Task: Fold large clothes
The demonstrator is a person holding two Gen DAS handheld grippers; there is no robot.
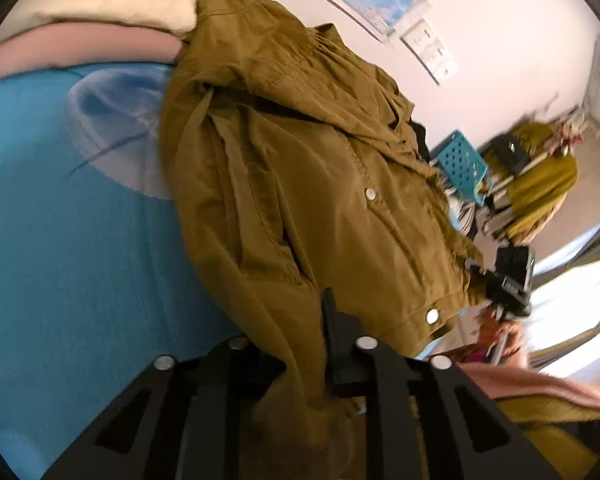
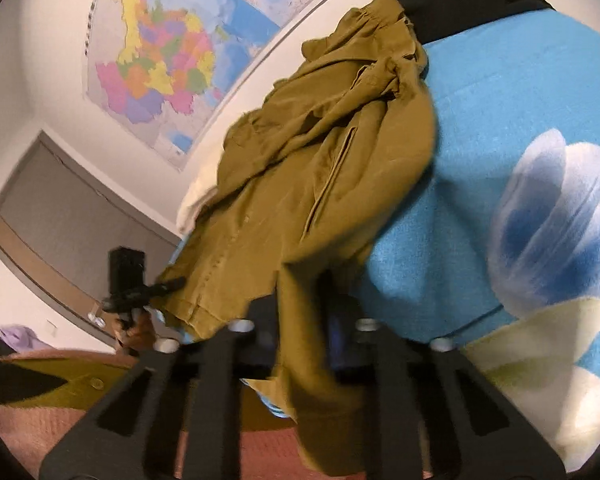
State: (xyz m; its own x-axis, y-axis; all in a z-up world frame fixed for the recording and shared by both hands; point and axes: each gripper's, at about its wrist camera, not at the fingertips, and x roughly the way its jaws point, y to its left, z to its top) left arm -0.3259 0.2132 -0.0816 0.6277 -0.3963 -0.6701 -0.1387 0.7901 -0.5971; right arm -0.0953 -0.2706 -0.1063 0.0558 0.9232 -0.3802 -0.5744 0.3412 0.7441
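Note:
An olive-brown jacket [image 1: 300,160] with snap buttons lies crumpled across a blue bedspread [image 1: 80,260]. My left gripper [image 1: 302,344] is shut on a fold of the jacket's lower edge, with cloth bunched between its black fingers [image 1: 334,320]. The right wrist view shows the same jacket [image 2: 300,200], and my right gripper [image 2: 300,320] is shut on another part of the hem, the fabric draping down through its jaws. Each gripper also appears in the other's view: the right gripper [image 1: 508,280] and the left gripper [image 2: 140,292], both at the jacket's hem.
Cream and pink pillows [image 1: 100,20] lie at the head of the bed. A black garment [image 2: 460,0] sits on the bedspread [image 2: 500,100]. A wall map [image 2: 172,60], a blue perforated basket [image 1: 462,160] and a mustard garment [image 1: 540,184] stand beyond the bed. A pink blanket [image 2: 40,432] is near me.

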